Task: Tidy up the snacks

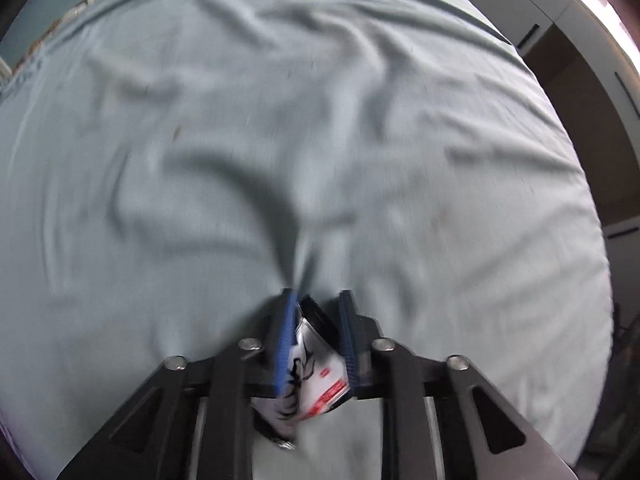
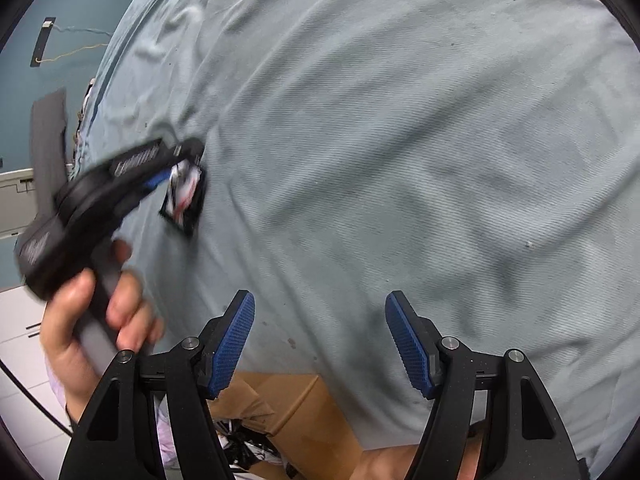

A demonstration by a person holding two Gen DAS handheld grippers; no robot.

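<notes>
My left gripper (image 1: 317, 300) is shut on a black, white and red snack packet (image 1: 318, 372), held between its blue pads above the light blue bedsheet (image 1: 280, 120). The right wrist view shows the same left gripper (image 2: 176, 176) at the left, blurred, with the snack packet (image 2: 184, 198) hanging from it just over the sheet. My right gripper (image 2: 320, 312) is open and empty, its blue pads (image 2: 234, 344) wide apart over the sheet (image 2: 400, 140). An open cardboard box (image 2: 296, 412) lies below the right gripper and holds several dark packets.
The sheet is wrinkled and covers a bed. Grey cabinets (image 1: 560, 40) stand past its right edge. A teal wall with taped cables (image 2: 52, 44) and white furniture (image 2: 16, 320) are at the left.
</notes>
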